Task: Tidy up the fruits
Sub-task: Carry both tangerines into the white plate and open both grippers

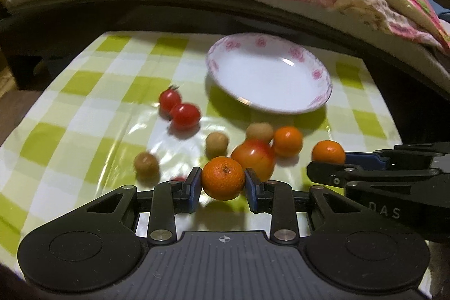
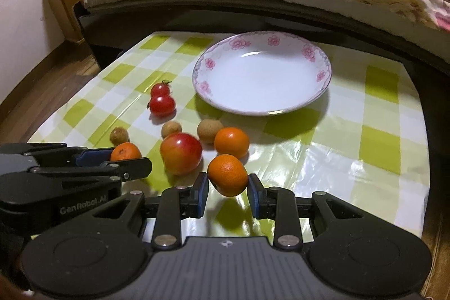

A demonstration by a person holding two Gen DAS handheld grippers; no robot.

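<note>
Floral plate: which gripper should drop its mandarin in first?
Right, probably: the right gripper, shut on an orange mandarin, faces the white pink-flowered plate head-on; left gripper has the red apple in its path.

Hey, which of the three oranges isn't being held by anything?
The orange lying on the tablecloth just right of the apple. The other two sit between the jaws of the left gripper and right gripper.

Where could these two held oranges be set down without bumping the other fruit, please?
The plate is bare. The cloth right of the plate and loose orange is also free. It is crowded from the tomatoes to the apple, between both grippers.
</note>
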